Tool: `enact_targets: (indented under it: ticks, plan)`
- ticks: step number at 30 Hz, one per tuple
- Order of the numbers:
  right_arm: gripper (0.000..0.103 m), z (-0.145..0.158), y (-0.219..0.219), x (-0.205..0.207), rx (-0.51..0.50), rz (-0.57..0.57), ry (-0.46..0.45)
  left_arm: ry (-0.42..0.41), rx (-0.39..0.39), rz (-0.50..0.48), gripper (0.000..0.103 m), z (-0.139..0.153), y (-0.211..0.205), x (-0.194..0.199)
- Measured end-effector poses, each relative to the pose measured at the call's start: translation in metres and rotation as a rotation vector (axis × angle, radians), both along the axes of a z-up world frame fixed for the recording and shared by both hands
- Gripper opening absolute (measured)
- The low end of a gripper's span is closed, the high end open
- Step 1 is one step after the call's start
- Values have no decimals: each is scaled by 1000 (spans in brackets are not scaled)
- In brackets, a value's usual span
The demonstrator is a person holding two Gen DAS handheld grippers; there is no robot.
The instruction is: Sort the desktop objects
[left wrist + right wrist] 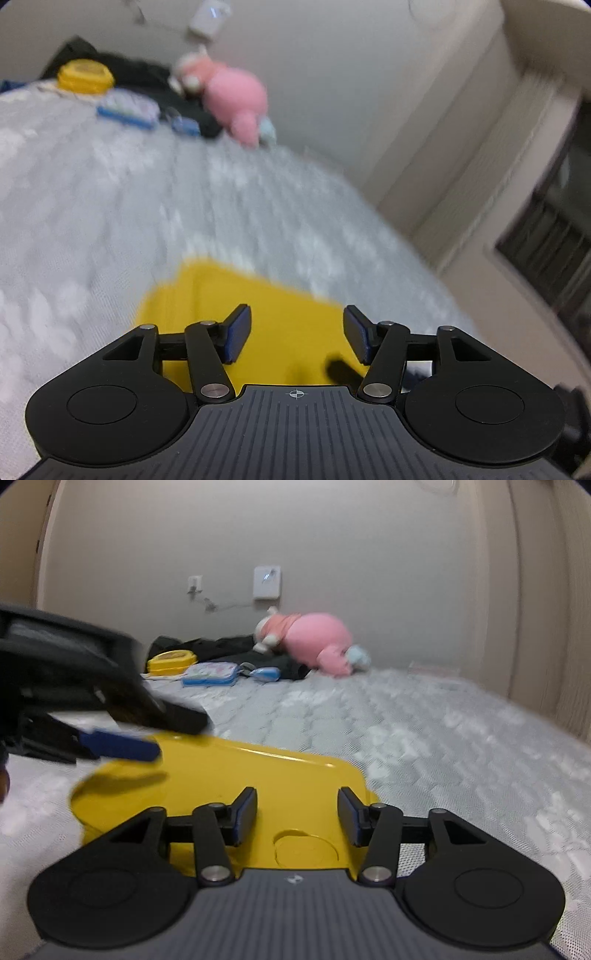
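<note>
A flat yellow tray (236, 775) lies on the grey mattress, right under both grippers; it also shows in the left wrist view (258, 314). My left gripper (297, 334) is open and empty above the tray. In the right wrist view the left gripper (122, 747) comes in from the left over the tray's far left corner, blurred. My right gripper (297, 818) is open and empty over the tray's near edge. At the far end lie a yellow round box (171, 661), a blue pencil case (210, 675) and a small blue object (264, 674).
A pink plush toy (314, 640) and black cloth (229, 648) lie against the far wall. The grey patterned mattress (424, 731) stretches between tray and toys. A wall and window frame (535, 206) stand to the right. The left wrist view is motion-blurred.
</note>
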State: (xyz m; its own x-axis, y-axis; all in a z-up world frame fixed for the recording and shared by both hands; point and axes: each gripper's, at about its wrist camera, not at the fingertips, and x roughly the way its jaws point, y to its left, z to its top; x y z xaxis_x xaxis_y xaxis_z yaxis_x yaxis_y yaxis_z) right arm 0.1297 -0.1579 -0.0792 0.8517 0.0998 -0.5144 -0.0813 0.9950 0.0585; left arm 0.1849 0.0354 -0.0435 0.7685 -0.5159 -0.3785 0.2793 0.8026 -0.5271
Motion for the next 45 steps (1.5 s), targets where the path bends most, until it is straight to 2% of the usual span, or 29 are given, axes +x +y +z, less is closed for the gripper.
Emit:
enact_targets:
  ticks: [1,2,3,5,8,10,12,14,15,16,19,22,26,29,31,36,40,41,43,45]
  plan:
    - [61,7,-8,0,34,-31,-5,-23,-23,39,73,4,13,-1]
    - [76,14,-16,1,68,-74,-4,-18,-41,80,78,4,25,2]
    - [83,18,-27,4,111,-124,7,18,-59,115,77,-1,34,7]
    - [81,16,-53,13,233,-213,66,130,-113,182,72,-17,54,19]
    - [65,-9,-90,23,478,-306,211,280,-196,193,65,-39,64,32]
    - [62,-27,-103,26,599,-342,283,289,-184,161,65,-41,59,35]
    - [62,-35,-109,27,672,-350,300,263,-130,138,65,-35,50,33]
    - [60,-36,-105,32,669,-314,309,251,-94,128,65,-33,46,32]
    - [50,-36,-100,33,655,-285,310,254,-96,126,65,-34,45,33]
    - [48,-35,-95,34,637,-261,304,256,-102,126,65,-34,46,33]
    - [47,-22,-88,32,553,-242,246,263,-112,122,65,-34,46,32]
    - [45,-12,-88,31,521,-227,186,264,-110,111,64,-32,44,35]
    - [45,-17,-87,31,513,-219,217,259,-69,122,65,-31,43,37]
    - [47,-21,-85,30,510,-226,230,306,-24,86,63,-37,34,40]
    - [47,-18,-84,29,489,-219,222,289,29,82,64,-34,29,39]
    - [50,-24,-84,30,493,-228,252,287,-3,78,64,-34,30,39]
    - [50,-20,-80,28,444,-217,227,284,16,73,65,-33,29,37]
    - [52,-19,-80,28,438,-217,220,284,14,74,65,-32,29,37]
    - [63,-17,-81,26,442,-232,207,286,7,73,65,-32,30,37]
    - [66,-16,-82,25,438,-252,194,288,6,73,65,-31,30,37]
